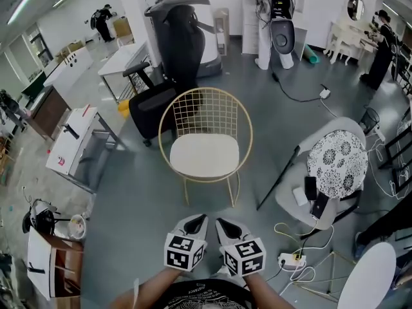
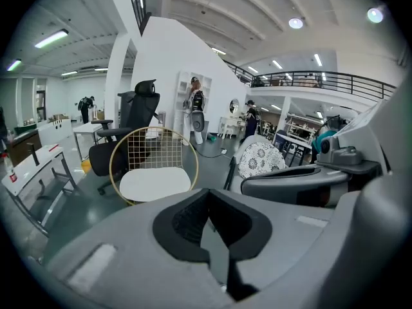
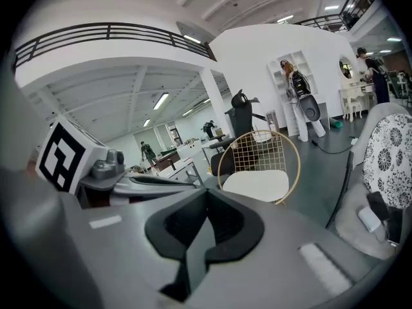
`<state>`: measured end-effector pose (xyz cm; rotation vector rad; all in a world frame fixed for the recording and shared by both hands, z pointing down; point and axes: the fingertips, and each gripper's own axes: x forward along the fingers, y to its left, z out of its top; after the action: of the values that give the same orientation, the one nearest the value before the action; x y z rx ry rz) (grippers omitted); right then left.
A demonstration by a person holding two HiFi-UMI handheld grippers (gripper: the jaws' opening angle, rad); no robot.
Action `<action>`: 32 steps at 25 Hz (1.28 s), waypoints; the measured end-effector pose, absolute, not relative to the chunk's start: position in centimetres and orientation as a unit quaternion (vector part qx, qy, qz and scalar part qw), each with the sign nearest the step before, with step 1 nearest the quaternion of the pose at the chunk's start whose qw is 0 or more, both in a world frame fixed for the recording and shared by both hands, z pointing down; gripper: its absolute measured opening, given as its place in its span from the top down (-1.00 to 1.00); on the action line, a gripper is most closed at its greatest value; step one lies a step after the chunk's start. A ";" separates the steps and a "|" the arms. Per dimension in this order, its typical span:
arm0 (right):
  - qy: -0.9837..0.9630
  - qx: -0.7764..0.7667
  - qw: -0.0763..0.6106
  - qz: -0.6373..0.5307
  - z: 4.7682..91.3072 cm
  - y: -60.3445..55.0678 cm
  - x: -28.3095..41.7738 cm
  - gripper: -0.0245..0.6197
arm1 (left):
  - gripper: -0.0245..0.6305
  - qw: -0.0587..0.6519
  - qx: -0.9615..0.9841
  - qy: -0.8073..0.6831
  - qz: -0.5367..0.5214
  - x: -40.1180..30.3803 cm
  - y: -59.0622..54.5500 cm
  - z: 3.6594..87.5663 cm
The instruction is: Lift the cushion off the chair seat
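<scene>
A white cushion [image 1: 205, 154] lies flat on the seat of a gold wire chair [image 1: 193, 111] in the middle of the grey floor. Both grippers are held side by side low in the head view, a good way short of the chair and pointing toward it. My left gripper [image 1: 198, 221] is shut and empty. My right gripper [image 1: 223, 224] is also shut with nothing in it. The left gripper view shows the cushion [image 2: 154, 182] ahead, beyond the closed left gripper [image 2: 207, 195]. In the right gripper view the cushion [image 3: 256, 184] lies ahead, slightly right of the right gripper [image 3: 206, 197].
A black office chair [image 1: 154, 105] stands just behind the gold chair. A grey chair with a patterned cushion [image 1: 336, 163] is to the right. A white folding table [image 1: 74, 140] stands at left. Cables and a power strip [image 1: 290, 261] lie on the floor near right.
</scene>
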<state>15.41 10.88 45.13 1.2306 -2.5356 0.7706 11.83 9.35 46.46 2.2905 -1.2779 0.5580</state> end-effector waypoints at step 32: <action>-0.823 0.460 0.192 0.272 48.0 -3.9 5.1 0.94 | 0.94 0.290 0.855 -0.399 0.159 2.8 -6.4 49.7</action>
<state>5.12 -3.93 47.99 1.2906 -2.3100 0.7648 2.77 -6.39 49.72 2.2810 -1.0637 0.4241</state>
